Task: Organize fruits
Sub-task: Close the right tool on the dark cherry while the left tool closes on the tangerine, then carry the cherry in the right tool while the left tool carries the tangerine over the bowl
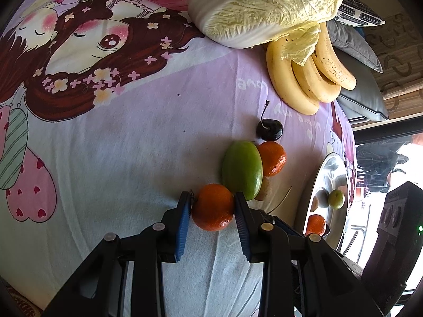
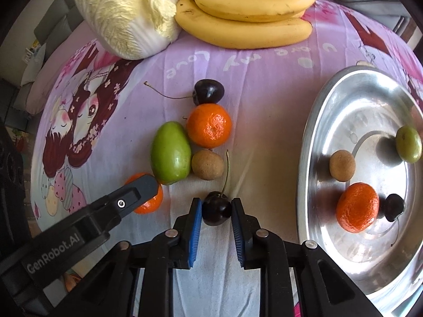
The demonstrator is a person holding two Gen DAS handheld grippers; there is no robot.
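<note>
Left wrist view first: your left gripper has its jaws closed down on a tangerine, pads touching both flanks, right at the near end of the fruit cluster on the cartoon-print cloth. It's sitting just beside the green mango, with a second tangerine and a dark cherry farther back. The tangerine should be light with a soft, loose skin that gives a bit, so across the fat middle like you have it looks right to me; squeeze harder and you'd probably just bruise it. The steel tray is off to the right.

Right wrist view: your right gripper has its jaws narrowed onto the near cherry, pads on both sides of it, and its stem sticks up away from you. That thing is tiny, glossy and round, so I'd guess it wants to squirt out sideways, and it'll split if pinched hard. Holding it across the widest part and leaving the stem alone seems safest. The tray to the right already holds a tangerine, a cherry, a brown longan and a small green fruit. One more longan is on the cloth, touching the mango. Bananas and a cabbage sit at the far edge.
</note>
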